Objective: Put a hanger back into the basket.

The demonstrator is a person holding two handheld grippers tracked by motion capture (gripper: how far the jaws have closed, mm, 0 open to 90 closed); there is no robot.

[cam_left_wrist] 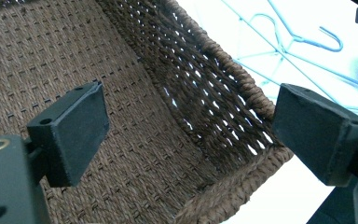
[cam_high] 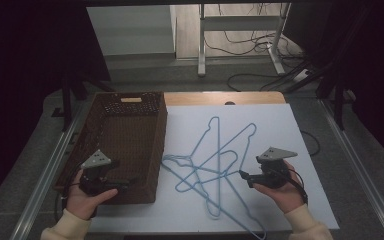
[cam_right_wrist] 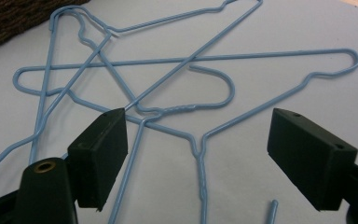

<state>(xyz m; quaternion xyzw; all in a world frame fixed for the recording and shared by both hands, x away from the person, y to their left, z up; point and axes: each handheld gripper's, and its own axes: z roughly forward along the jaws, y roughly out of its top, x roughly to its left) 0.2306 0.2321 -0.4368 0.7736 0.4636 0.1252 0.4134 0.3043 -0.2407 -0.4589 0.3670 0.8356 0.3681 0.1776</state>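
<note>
A white sheet [cam_high: 275,150] covers most of a wooden table [cam_high: 220,97], whose bare strip shows at the upper centre of the high view. Beyond it lie a grey floor, the white legs of a stand [cam_high: 202,45] and loose black cables [cam_high: 245,45] at the top of the frame; dark curtains close both sides. Metal rails [cam_high: 45,175] run along the table's left and right edges.

A brown woven basket [cam_high: 152,150] stands on the left part of the table. A tangle of light-blue wire hangers [cam_high: 215,150] lies on the white sheet in the centre of the high view, just right of the basket, with 1 hook reaching past the bottom edge of the sheet.

The left gripper [cam_high: 125,186] sits at the lower left, over the basket's near end, its jaws spread wide with nothing between them. The right gripper [cam_high: 242,175] is at the lower right, beside the hangers, jaws likewise apart and empty.

The left gripper view adds the basket's inner weave [cam_left_wrist: 135,135] and light through the gaps in its wall, with hanger hooks [cam_left_wrist: 326,42] in the upper right. The right gripper view shows the twisted necks and crossing wires of the hangers [cam_right_wrist: 200,140] close up, between the 2 black jaws, and a corner of the basket [cam_right_wrist: 14,18] in the upper left.
</note>
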